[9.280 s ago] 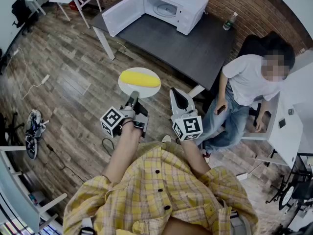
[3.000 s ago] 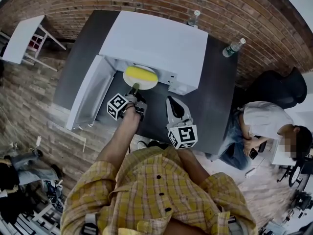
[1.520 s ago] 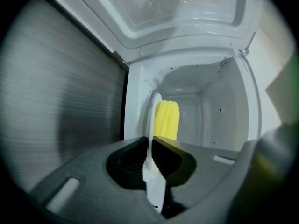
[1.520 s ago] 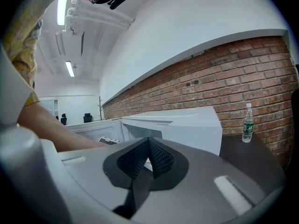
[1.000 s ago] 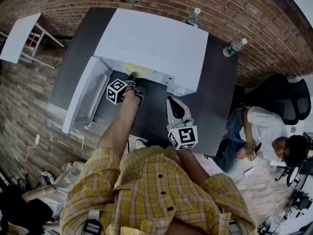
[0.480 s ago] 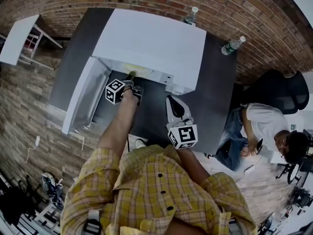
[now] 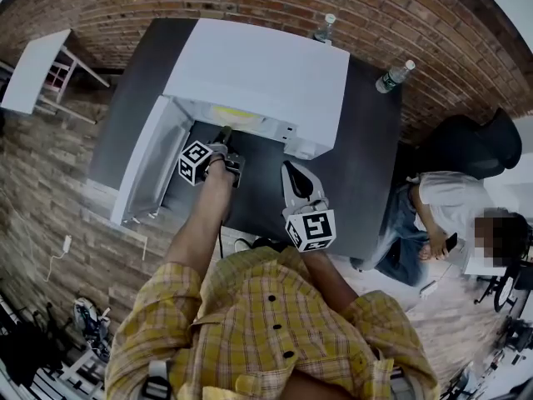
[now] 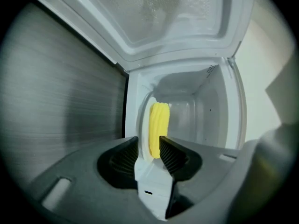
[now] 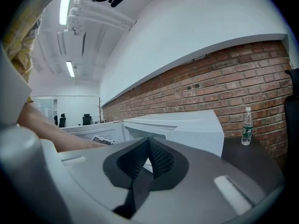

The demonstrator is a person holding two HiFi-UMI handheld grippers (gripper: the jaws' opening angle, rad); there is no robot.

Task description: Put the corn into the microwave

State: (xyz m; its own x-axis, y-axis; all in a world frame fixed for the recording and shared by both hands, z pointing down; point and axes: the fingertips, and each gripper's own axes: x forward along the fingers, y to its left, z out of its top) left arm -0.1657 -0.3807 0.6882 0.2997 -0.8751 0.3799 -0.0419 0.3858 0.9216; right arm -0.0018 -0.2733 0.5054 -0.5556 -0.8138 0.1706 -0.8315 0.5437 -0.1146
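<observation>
Head view: my left tongs (image 7: 225, 132) reach into the open white box-shaped microwave (image 7: 266, 65), where the yellow corn cob (image 7: 232, 112) already lies.

Left gripper view: the jaws have just been closing and seem clamped on the rim of the round white plate (image 8: 144, 120) carrying the corn.

Right gripper view: my right tongs (image 9: 148, 147) are together, empty.

Releasing and withdrawing remain, I judge.

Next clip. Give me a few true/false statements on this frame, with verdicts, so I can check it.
1. The door of the microwave stands open. True.
2. The corn lies on a white plate. True.
3. The right gripper holds the plate. False: it is shut on nothing, short of the microwave. The plate's rim is gripped by the left gripper, whose jaws have just been closing.
4. Both bottles stand on top of the microwave. False: they stand on the dark table by the brick wall.
</observation>
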